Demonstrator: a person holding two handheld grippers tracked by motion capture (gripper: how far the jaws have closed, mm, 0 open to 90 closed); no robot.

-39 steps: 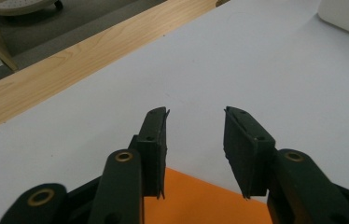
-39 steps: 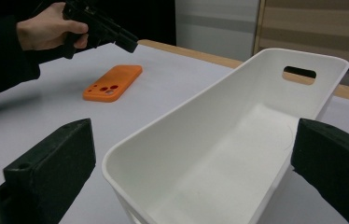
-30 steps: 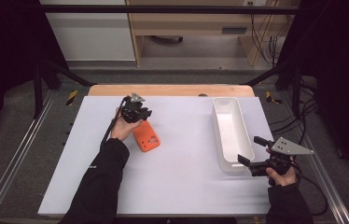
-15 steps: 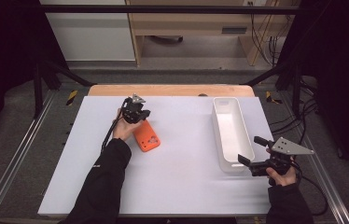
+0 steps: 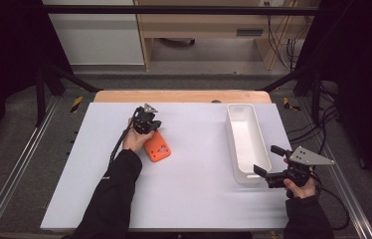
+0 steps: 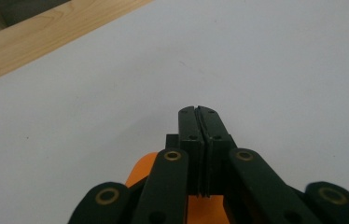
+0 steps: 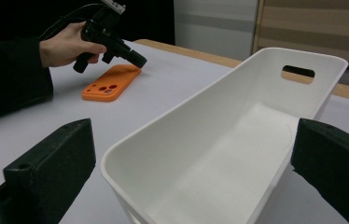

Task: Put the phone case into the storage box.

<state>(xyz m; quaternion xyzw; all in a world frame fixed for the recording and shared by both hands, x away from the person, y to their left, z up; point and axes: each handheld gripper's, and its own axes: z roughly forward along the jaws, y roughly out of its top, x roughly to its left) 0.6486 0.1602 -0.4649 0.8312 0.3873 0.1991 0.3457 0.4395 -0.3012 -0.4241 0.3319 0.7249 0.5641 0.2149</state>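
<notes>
Though beside wide-spread fingers (image 7: 46,163), white bin (image 5: 236,114) bare

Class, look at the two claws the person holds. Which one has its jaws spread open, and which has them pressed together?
The right claw, by the near end of the white bin, has its jaws spread wide. The left claw, over the orange phone case, has them pressed together.

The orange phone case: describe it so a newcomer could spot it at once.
Start at the white table and find the long white bin on its right side. Look left across the bare surface to the left hand-held gripper; the orange phone case lies flat just beneath its shut jaws. It is the table's one bright orange thing, with round camera cut-outs at one end.
</notes>
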